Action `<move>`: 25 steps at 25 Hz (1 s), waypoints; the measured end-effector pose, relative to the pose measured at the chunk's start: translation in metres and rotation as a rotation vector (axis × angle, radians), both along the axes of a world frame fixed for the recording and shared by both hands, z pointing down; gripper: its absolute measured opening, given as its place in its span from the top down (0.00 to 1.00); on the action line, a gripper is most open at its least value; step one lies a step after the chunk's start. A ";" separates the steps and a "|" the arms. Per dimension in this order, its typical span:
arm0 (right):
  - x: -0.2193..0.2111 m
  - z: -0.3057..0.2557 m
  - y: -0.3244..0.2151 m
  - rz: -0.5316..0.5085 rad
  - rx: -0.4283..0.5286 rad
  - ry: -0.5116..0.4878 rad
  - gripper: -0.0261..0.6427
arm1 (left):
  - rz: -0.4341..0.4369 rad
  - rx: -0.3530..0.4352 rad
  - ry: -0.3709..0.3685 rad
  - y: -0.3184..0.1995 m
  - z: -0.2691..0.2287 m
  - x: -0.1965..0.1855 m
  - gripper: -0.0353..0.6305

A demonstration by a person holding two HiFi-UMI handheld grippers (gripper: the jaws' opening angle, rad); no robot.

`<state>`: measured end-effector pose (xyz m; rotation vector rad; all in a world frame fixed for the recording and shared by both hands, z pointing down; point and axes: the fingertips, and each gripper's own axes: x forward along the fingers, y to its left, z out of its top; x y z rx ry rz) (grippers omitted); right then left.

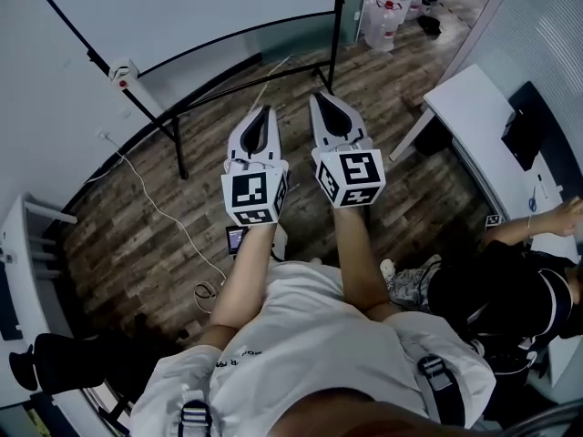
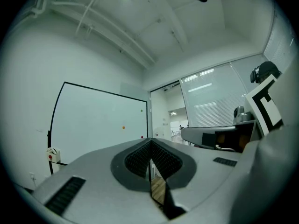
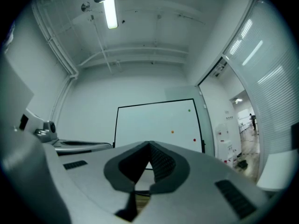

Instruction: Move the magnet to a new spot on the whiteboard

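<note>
Jaws together, empty — left gripper [image 1: 266, 113], right gripper [image 1: 319, 100].

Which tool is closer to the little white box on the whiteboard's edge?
Left. The left tool points at the whiteboard just right of the white box; the right tool sits beside it, farther to the right.

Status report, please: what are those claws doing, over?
Left claw shut, empty. Right claw shut, empty. Round magnets, green, orange, red, on black-framed whiteboard, untouched. Nothing in the way.
</note>
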<state>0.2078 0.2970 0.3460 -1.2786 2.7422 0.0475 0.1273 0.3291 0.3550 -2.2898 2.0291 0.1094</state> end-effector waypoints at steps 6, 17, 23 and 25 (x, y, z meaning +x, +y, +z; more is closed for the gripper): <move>-0.003 0.010 -0.039 0.026 -0.011 0.003 0.95 | 0.040 0.012 0.001 -0.042 0.009 0.000 0.94; -0.042 0.000 -0.168 0.078 0.014 0.009 0.95 | 0.110 0.037 0.021 -0.185 -0.001 -0.034 0.94; -0.071 -0.024 -0.241 0.107 0.041 -0.006 0.95 | 0.136 0.067 -0.009 -0.261 -0.026 -0.065 0.94; -0.086 -0.025 -0.262 0.113 0.039 -0.009 0.95 | 0.142 0.069 -0.016 -0.281 -0.028 -0.078 0.94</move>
